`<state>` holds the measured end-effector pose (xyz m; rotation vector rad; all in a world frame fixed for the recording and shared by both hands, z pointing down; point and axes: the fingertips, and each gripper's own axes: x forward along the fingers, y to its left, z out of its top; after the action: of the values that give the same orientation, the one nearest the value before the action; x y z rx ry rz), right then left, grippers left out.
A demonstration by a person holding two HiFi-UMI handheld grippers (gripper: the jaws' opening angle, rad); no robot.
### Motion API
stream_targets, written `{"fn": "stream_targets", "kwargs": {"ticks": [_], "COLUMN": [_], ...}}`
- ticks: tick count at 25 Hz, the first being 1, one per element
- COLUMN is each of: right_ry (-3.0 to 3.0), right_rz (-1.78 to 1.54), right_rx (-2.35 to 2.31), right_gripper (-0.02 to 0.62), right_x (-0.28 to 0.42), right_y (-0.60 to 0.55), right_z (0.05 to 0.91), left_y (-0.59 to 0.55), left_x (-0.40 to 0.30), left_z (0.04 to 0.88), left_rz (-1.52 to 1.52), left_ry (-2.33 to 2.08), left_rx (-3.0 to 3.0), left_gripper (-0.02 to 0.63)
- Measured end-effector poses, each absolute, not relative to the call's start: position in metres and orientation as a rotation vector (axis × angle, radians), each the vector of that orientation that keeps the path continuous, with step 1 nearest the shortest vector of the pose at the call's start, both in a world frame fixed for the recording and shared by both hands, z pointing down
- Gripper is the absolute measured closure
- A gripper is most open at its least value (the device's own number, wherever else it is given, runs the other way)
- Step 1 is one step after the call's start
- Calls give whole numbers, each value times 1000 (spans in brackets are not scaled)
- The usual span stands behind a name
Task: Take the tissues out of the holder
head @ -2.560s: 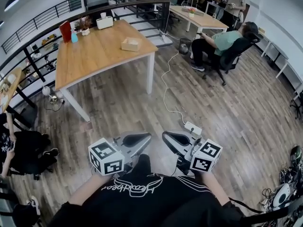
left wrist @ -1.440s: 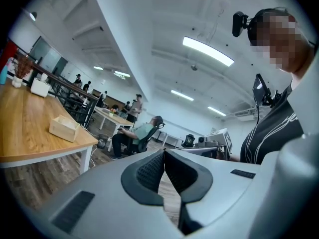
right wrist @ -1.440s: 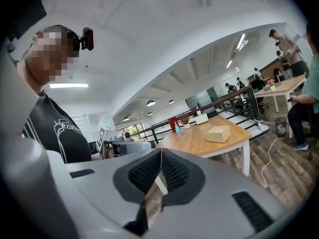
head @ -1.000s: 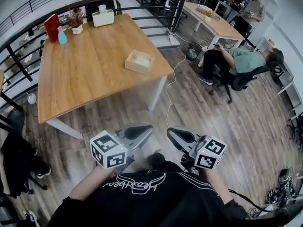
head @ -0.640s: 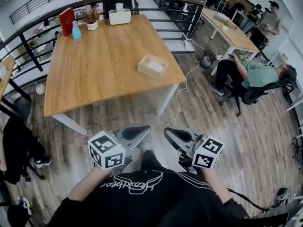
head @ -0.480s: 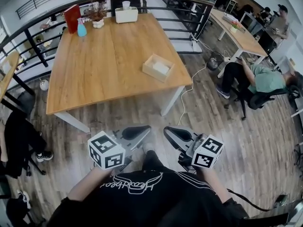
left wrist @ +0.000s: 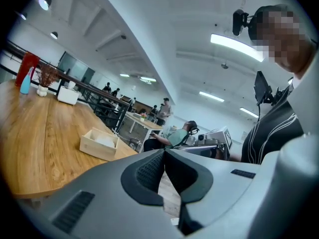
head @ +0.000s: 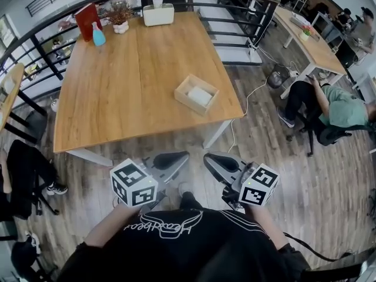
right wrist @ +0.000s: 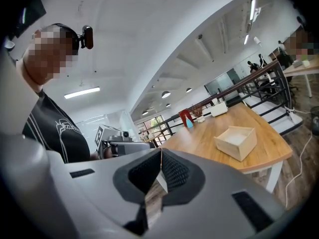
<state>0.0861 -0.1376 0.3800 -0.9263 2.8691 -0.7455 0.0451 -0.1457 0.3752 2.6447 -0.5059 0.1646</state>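
- Tissues (head: 200, 96): a white stack lying inside the holder (head: 187, 93), an open-topped wooden box near the front right corner of the table (head: 117, 98).
- Both grippers are held well apart from the holder, off the table on the wearer's side of it. Neither touches the holder or the tissues.
- Left gripper (head: 179, 157): jaws closed tip to tip, with nothing between them. In the left gripper view the holder (left wrist: 98, 144) lies ahead and to the left of the jaws, and white tissue shows above its rim.
- Right gripper (head: 211, 159): jaws fully closed, with nothing held. In the right gripper view the holder (right wrist: 237, 142) lies ahead and to the right of the jaws. Its interior is visible, but the tissue cannot be clearly made out there.
- Other containers: a white box (head: 158, 14) stands at the table edge farthest from the holder. A cup-like item sits on top of it, and its contents cannot be determined.
- Also along that far edge, further left of the holder, are a potted plant (head: 120, 17), a blue bottle (head: 98, 37) and a red upright item (head: 88, 21).
- Right of the holder, off the table, sits a person in a green shirt (head: 343, 107), partly cut off by the frame edge.
- The wearer's hands are hidden behind the marker cubes.
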Motion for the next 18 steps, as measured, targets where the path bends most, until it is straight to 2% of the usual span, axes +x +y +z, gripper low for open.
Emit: {"fn": "stream_targets", "kwargs": {"ticks": [18], "right_ry": [2893], "right_rz": [-750], "right_rx": [-798], "right_gripper": [578], "right_x": [156], "right_y": [-285], "right_z": [386], "left_y": [-288], "left_x": [105], "left_z": [390], "left_rz": [200], "left_ry": [-632], "left_rx": [2607], "left_gripper": [592]}}
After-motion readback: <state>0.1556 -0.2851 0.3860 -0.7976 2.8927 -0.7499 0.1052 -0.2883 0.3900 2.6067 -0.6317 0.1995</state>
